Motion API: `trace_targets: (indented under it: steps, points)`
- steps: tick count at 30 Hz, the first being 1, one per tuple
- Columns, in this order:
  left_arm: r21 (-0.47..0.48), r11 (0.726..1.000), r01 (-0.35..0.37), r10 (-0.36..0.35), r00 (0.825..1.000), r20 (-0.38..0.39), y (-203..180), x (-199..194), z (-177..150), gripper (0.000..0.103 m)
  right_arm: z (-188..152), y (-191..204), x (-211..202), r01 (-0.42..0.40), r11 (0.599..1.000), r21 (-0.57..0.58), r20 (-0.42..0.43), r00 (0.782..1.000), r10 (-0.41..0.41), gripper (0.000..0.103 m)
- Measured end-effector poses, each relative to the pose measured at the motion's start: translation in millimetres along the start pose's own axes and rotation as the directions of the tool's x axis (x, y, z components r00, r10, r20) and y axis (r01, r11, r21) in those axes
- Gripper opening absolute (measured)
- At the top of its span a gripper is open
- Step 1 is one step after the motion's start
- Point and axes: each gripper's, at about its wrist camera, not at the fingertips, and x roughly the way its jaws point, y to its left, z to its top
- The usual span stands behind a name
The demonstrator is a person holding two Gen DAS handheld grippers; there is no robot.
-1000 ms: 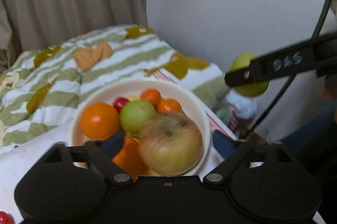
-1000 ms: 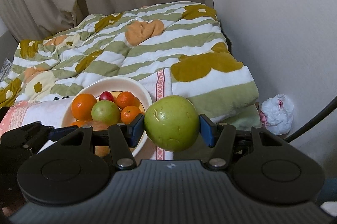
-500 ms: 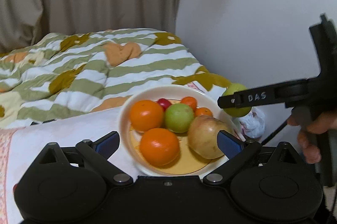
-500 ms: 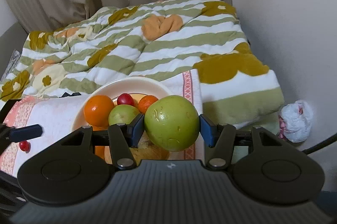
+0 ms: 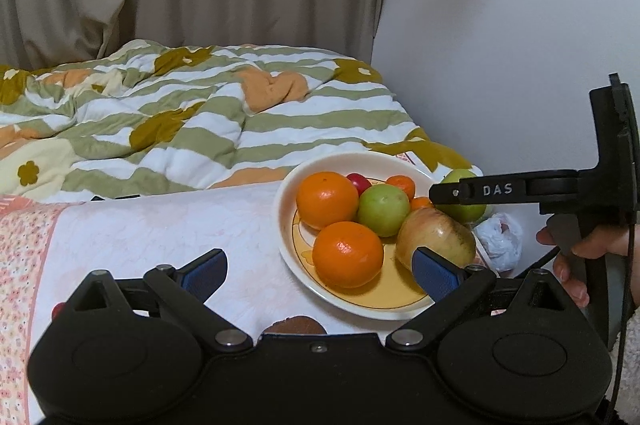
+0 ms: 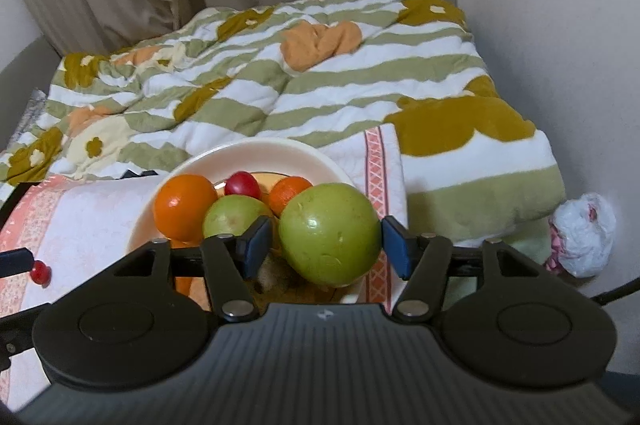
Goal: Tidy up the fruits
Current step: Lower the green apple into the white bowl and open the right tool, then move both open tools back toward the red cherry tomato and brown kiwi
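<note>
Swinging my wide-open left gripper (image 5: 318,275) leftward off the cream ceramic bowl (image 5: 286,209), I've brought my right gripper (image 6: 329,243), clamping the round green apple (image 6: 330,233), over its crowded rim, where dropping it could roll fruit out.

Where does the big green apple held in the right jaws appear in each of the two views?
Left wrist view: green apple at right, mostly hidden behind the right gripper's finger, beyond the plate.
Right wrist view: green apple at centre, between the jaws.
Shared landmark: small red fruit on the plate.
</note>
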Motion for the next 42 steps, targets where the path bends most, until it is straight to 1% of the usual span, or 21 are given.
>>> trace_targets:
  steps: [1, 3, 9, 15, 20, 23, 28, 33, 35, 39, 42]
  points:
    - [-0.002, 1.000, -0.002, 0.002, 1.000, -0.001, -0.2, -0.7, -0.3, 0.101, 0.6, 0.9, -1.1, 0.002, 1.000, -0.001, 0.006, 1.000, -0.002, 0.094]
    - [-0.005, 1.000, -0.003, 0.003, 1.000, 0.000, -0.4, -2.4, -1.0, 0.101, 0.5, 1.6, -4.1, 0.012, 1.000, -0.005, 0.021, 1.000, -0.012, 0.103]
    - [-0.012, 1.000, -0.018, 0.018, 1.000, 0.013, -1.2, -12.0, -3.2, 0.101, 1.5, 4.4, -16.6, 0.024, 1.000, -0.008, 0.036, 0.999, -0.024, 0.103]
    - [-0.021, 0.999, -0.033, 0.033, 0.999, 0.042, -0.9, -31.7, -5.8, 0.101, 0.5, 14.1, -43.8, 0.042, 0.999, -0.033, 0.061, 0.997, -0.040, 0.103]
    - [-0.045, 0.998, -0.048, 0.052, 0.996, 0.075, 1.6, -57.7, -10.4, 0.101, -2.0, 28.8, -74.0, 0.040, 0.997, -0.060, 0.092, 0.995, -0.035, 0.103]
    - [-0.067, 0.995, -0.077, 0.083, 0.992, 0.093, 5.0, -75.9, -14.2, 0.101, -4.8, 38.2, -94.2, 0.037, 0.996, -0.081, 0.122, 0.992, -0.027, 0.103]
    - [-0.107, 0.984, -0.143, 0.154, 0.982, 0.110, 13.8, -109.2, -20.6, 0.102, -7.1, 53.6, -125.2, -0.007, 0.996, -0.092, 0.147, 0.989, 0.021, 0.103]
    - [-0.102, 0.965, -0.243, 0.253, 0.963, 0.091, 30.4, -136.3, -29.3, 0.103, -15.9, 78.2, -147.4, -0.027, 0.991, -0.134, 0.138, 0.989, 0.045, 0.103]
    - [-0.105, 0.958, -0.266, 0.275, 0.957, 0.087, 41.5, -145.9, -35.3, 0.103, -23.3, 89.0, -153.9, -0.028, 0.989, -0.148, 0.135, 0.990, 0.048, 0.103]
    - [-0.134, 0.956, -0.260, 0.274, 0.957, 0.093, 66.9, -163.4, -44.3, 0.103, -35.9, 111.0, -161.3, -0.033, 0.987, -0.158, 0.120, 0.991, 0.052, 0.103]
    - [-0.147, 0.958, -0.246, 0.261, 0.962, 0.086, 90.0, -169.6, -48.0, 0.103, -46.1, 129.9, -164.3, -0.020, 0.987, -0.157, 0.115, 0.993, 0.038, 0.103]
